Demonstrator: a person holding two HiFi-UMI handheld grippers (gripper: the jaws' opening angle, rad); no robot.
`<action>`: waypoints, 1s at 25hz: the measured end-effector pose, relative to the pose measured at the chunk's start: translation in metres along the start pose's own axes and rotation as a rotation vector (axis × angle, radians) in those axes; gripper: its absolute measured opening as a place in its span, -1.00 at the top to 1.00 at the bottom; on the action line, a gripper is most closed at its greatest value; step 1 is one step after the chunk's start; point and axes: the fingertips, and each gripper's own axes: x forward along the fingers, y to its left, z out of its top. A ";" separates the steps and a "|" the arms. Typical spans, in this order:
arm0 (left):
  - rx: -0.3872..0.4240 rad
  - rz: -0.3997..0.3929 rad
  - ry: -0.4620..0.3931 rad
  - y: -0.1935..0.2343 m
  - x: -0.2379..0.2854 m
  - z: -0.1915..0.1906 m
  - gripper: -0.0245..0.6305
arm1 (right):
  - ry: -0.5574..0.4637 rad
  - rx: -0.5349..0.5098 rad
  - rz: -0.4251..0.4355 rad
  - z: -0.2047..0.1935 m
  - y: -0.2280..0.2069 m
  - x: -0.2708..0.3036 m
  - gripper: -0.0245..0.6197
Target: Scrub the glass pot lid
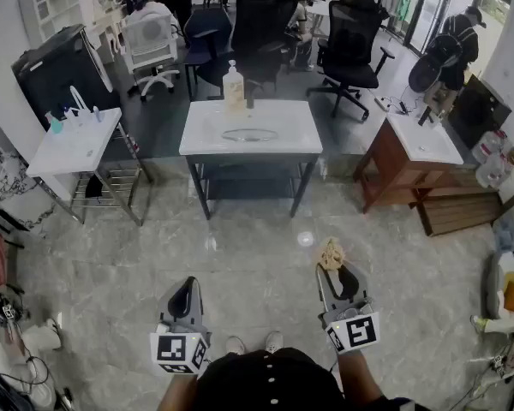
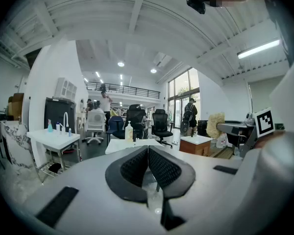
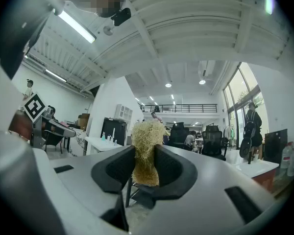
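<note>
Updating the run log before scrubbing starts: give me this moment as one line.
left gripper: shut, empty | right gripper: shut on fibre scrubber | glass lid: lying on white table, untouched | scrubbing: not begun

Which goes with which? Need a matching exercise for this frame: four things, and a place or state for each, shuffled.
Things:
1. left tool
2. right tool
3. glass lid
4. bottle

Place or state:
A. stands upright at the far edge of the white table
B. shut on a straw-coloured scrubber
C. lies flat on the white table
D. shut, nothing between its jaws

Pairs: 1-D, 2-B, 3-C, 4-A
</note>
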 end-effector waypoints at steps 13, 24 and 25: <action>0.002 -0.017 0.005 0.010 -0.003 -0.004 0.84 | -0.005 -0.017 0.024 0.005 0.020 0.005 0.51; -0.001 -0.044 0.000 0.033 -0.008 -0.004 0.84 | -0.019 -0.022 0.007 0.015 0.045 0.017 0.51; 0.000 -0.048 -0.002 0.037 -0.009 -0.006 0.85 | -0.023 -0.022 0.005 0.015 0.049 0.018 0.51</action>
